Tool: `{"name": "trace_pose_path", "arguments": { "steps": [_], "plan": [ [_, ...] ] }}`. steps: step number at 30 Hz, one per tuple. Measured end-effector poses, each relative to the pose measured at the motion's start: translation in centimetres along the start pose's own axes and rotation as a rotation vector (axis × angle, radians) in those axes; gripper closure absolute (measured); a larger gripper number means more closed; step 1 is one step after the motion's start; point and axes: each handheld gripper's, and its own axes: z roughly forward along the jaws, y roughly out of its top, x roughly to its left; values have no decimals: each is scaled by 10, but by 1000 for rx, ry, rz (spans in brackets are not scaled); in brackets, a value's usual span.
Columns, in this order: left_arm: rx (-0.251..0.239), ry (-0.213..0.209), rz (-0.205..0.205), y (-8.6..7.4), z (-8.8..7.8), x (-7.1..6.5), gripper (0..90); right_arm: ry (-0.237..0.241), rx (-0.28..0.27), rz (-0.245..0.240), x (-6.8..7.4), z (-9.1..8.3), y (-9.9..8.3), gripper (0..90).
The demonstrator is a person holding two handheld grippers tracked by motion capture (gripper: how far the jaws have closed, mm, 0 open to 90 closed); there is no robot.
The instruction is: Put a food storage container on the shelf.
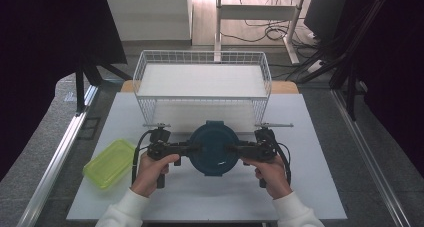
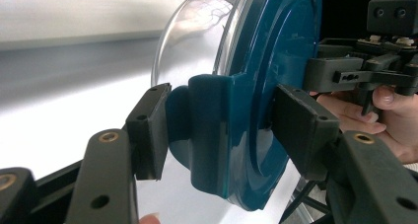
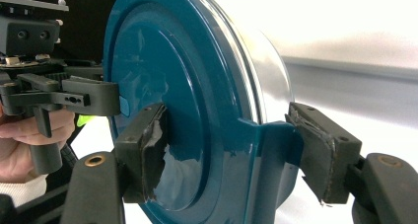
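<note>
Nearest in the high view, two hands in white sleeves come in from the bottom edge, each holding a hand-held gripper. The left hand-held gripper and the right hand-held gripper point toward each other and clamp opposite sides of a round glass container with a dark teal lid, which sits between them above the middle of the white table.

In the left hand-held gripper view, its two black pads press on a teal latch tab at the lid's edge, one pad on the lid's top face, the other against the tab below the rim. The right hand-held gripper view shows the same grip on the opposite tab, with worn pads.

To the left on the table lies a yellow-green plastic container. Farther back stands a white wire basket shelf.
</note>
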Motion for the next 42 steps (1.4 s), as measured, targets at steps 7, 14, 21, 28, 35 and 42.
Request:
{"name": "trace_pose_path", "arguments": {
  "steps": [7,14,21,28,35,42],
  "plan": [
    [-13,10,23,11,-7,-7,416,8,-14,-14,6,-3,11,332],
    [-29,13,39,24,-14,-14,416,8,-26,-28,12,-9,24,332],
    [-47,23,55,38,-22,-21,416,15,-38,-32,18,-12,39,332],
    [-65,24,75,49,-31,-26,417,20,-47,-46,26,-16,53,338],
    [-81,23,92,59,-39,-30,418,22,-49,-59,33,-18,66,338],
    [-104,17,91,69,-46,-33,419,14,-54,-84,42,-22,82,338]
  ]
}}
